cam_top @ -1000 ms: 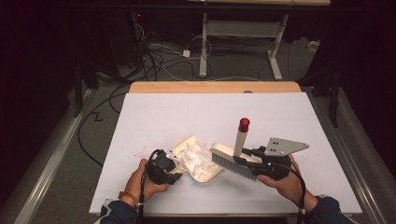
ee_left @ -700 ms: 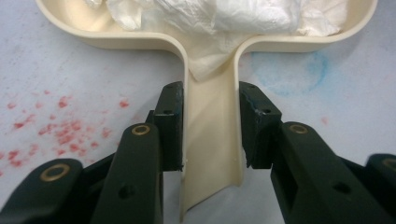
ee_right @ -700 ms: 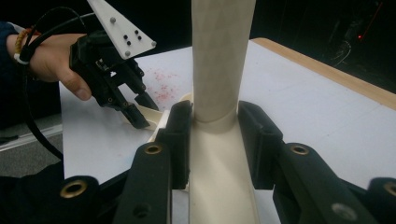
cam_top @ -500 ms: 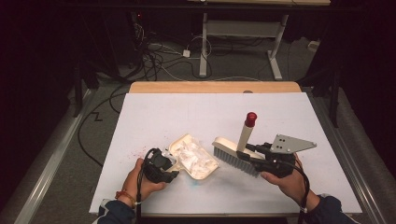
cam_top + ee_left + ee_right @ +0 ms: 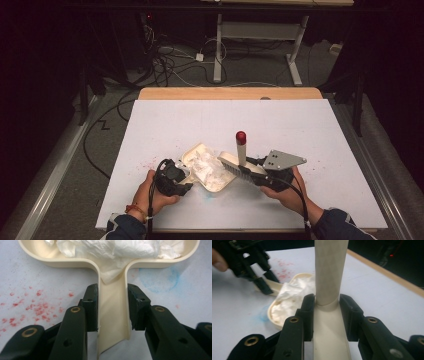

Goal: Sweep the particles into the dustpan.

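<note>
A cream dustpan (image 5: 196, 151) lies on the white table with crumpled white tissue (image 5: 210, 169) in it. My left gripper (image 5: 184, 181) is shut on the dustpan's handle (image 5: 113, 315), jaws on either side, and the tissue (image 5: 112, 248) is piled just beyond. My right gripper (image 5: 261, 178) is shut on a cream brush handle (image 5: 330, 272), which rises upright to a red tip (image 5: 241, 135). The brush head (image 5: 234, 165) hangs over the pan's right rim. In the right gripper view the dustpan (image 5: 274, 315) and left gripper (image 5: 263, 283) sit ahead to the left.
Red specks (image 5: 37, 305) and a faint blue stain (image 5: 160, 277) mark the white table sheet (image 5: 300, 125). A wooden strip (image 5: 230, 93) edges the table's far side. Cables and desk legs lie on the floor behind it.
The brush in my right gripper swung out to the right, then came back left, so its head now overlaps the dustpan. The left gripper and pan barely moved.
</note>
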The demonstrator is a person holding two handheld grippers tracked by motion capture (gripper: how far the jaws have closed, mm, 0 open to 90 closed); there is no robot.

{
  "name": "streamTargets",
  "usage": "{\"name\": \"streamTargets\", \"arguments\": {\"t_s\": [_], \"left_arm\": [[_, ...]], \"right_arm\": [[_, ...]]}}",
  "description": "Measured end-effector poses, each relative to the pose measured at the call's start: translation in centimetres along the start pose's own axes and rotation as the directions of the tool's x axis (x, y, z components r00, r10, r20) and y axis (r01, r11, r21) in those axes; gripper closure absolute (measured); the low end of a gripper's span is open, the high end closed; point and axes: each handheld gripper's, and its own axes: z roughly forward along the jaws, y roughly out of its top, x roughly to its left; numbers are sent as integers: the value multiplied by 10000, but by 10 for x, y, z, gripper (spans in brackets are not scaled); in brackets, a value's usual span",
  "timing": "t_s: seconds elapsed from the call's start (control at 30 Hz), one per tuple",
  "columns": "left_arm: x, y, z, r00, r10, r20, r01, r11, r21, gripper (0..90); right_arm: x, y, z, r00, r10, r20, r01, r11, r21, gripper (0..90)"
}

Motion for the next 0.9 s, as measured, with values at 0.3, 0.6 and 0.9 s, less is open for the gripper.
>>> {"name": "streamTargets", "arguments": {"t_s": [0.3, 0.6, 0.9], "left_arm": [[-1, 1, 1, 10000, -11, -20, 12, 10000, 59, 621], [-1, 1, 1, 10000, 29, -32, -29, 10000, 81, 621], [0, -1, 0, 10000, -76, -27, 75, 10000, -31, 621]], "right_arm": [[8, 10, -14, 9963, 3, -865, -82, 9959, -901, 683], [5, 20, -25, 9962, 83, -867, -224, 9864, -1627, 683], [0, 22, -33, 9982, 222, -559, -316, 9846, -1721, 683]]}}
